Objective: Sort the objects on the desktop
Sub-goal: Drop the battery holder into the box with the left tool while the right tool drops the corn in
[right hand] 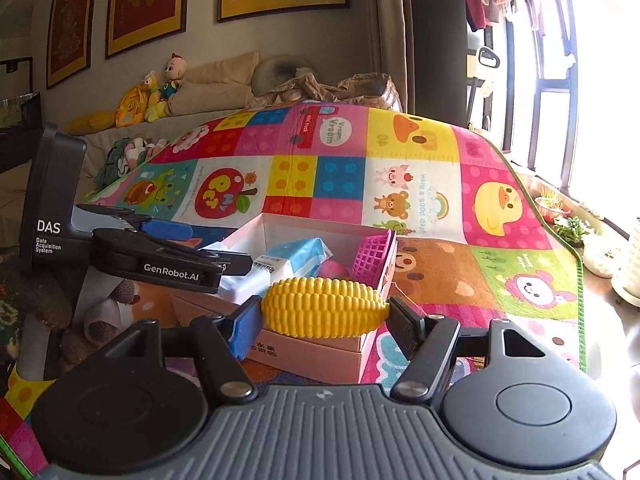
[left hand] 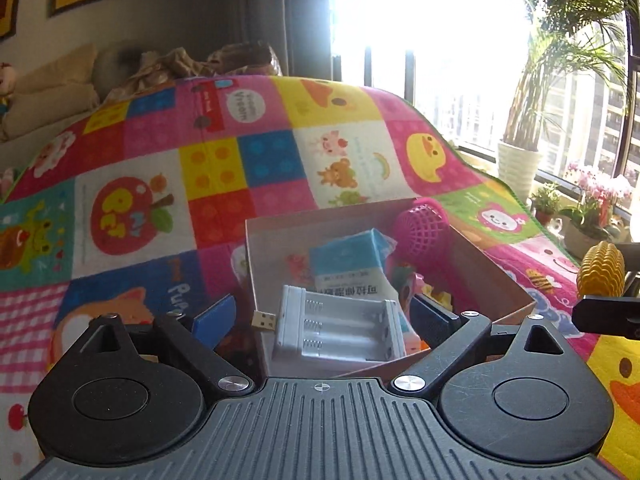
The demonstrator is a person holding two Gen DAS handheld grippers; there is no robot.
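A pink cardboard box (left hand: pixel 496 276) sits on the colourful play mat (left hand: pixel 224 168). Inside lie a white battery holder (left hand: pixel 340 328), a blue tissue pack (left hand: pixel 348 258) and a pink mesh basket (left hand: pixel 422 226). My left gripper (left hand: pixel 324 320) is open above the box, its fingers on either side of the battery holder without touching it. My right gripper (right hand: pixel 324 322) is shut on a yellow toy corn cob (right hand: pixel 324 306), held lengthwise just above the box's near corner (right hand: pixel 312 354). The corn also shows at the right edge of the left wrist view (left hand: pixel 602 270). The left gripper shows in the right wrist view (right hand: pixel 172 236).
A small USB dongle (left hand: pixel 265 320) lies by the box's left wall. The mat drapes over a raised surface, with a sofa and plush toys (right hand: pixel 156 96) behind it. Potted plants (left hand: pixel 520 160) stand along the window sill at the right.
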